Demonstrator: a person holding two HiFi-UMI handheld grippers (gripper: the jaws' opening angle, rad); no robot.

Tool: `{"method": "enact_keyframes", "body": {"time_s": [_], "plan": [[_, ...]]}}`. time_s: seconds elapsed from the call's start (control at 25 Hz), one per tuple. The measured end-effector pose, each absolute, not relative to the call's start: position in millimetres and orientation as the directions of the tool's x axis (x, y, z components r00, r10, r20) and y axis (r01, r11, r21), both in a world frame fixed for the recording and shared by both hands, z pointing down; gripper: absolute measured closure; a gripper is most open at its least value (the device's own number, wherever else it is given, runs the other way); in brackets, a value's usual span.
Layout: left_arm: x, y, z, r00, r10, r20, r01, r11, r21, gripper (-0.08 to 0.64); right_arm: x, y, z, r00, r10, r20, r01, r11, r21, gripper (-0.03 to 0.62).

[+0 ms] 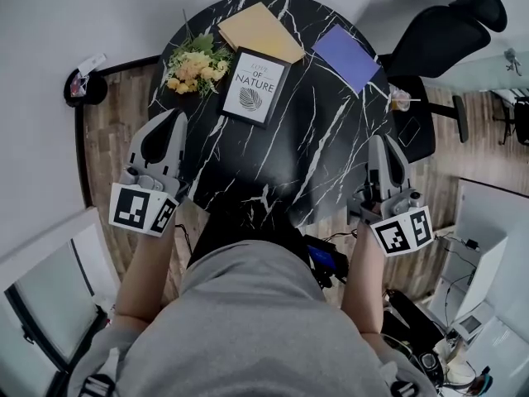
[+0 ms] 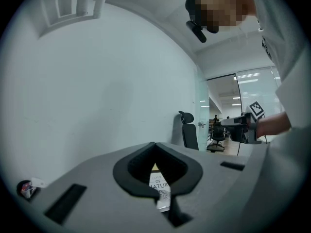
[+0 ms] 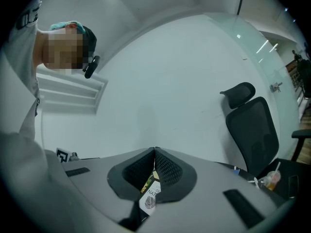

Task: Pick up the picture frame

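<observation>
Round surface: black stone-look top with white veining, glossy finish.

Picture frame: rectangular, thin black rim, white print with lettering and a leaf motif. It lies flat on the far left part of the surface, slightly skewed. Its left edge is just beside a bunch of yellow flowers with green leaves. Behind it lies a flat tan folder, and off to the right a flat blue-violet sheet. A black office chair stands beyond the surface's right edge.

Left gripper: grey moulded shell, marker cube at the rear, held on a bare forearm. It sits over the near left rim of the surface, roughly level, pointing toward the frame but well short of it. Its jaws are closed tip to tip with nothing between them; the frame shows only through the gap below the tips.

Right gripper: same build, held level over the near right rim, well apart from the frame. Its jaws are pressed together and empty.
</observation>
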State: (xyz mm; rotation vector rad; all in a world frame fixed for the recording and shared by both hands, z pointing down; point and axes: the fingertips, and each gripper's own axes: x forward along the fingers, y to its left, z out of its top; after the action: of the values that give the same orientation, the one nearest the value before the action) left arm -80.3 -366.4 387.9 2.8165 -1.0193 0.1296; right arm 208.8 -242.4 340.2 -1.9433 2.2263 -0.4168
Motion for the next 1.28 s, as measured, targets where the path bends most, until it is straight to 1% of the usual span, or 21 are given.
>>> {"method": "enact_keyframes", "body": {"time_s": [0.2,0.56,0.76,0.92,1.28], "plan": [[-77.1,-360.8,384.6,0.764,-0.632,0.128,-0.644,-0.758,0.101,0.554,207.1,-239.4,347.3,-0.170,-0.983,0.072,-0.933,0.138,-0.332,0.566],[-83.0,-345.8,371.1,0.722,-0.683,0.111,-0.692,-0.717,0.090,0.554,203.4,-251.3,329.0,-0.254,-0.967,0.029,-0.916,0.231,-0.329,0.566],[-76.0,-332.7,369.9,0.730,-0.668,0.142,-0.674,-0.738,-0.007,0.554,204.2,-260.4,317.8,-0.273,-0.962,0.000,-0.907,0.257,-0.335,0.566],[-79.7,-331.8,364.6,0.709,-0.696,0.112,-0.701,-0.713,0.005,0.554,202.8,-265.7,312.5,-0.294,-0.956,-0.020,-0.904,0.284,-0.320,0.566],[-92.7,-329.2,364.4,0.659,-0.747,0.088,-0.751,-0.660,0.019,0.554,196.8,-271.7,324.2,-0.350,-0.937,0.012,-0.889,0.328,-0.318,0.566]]}}
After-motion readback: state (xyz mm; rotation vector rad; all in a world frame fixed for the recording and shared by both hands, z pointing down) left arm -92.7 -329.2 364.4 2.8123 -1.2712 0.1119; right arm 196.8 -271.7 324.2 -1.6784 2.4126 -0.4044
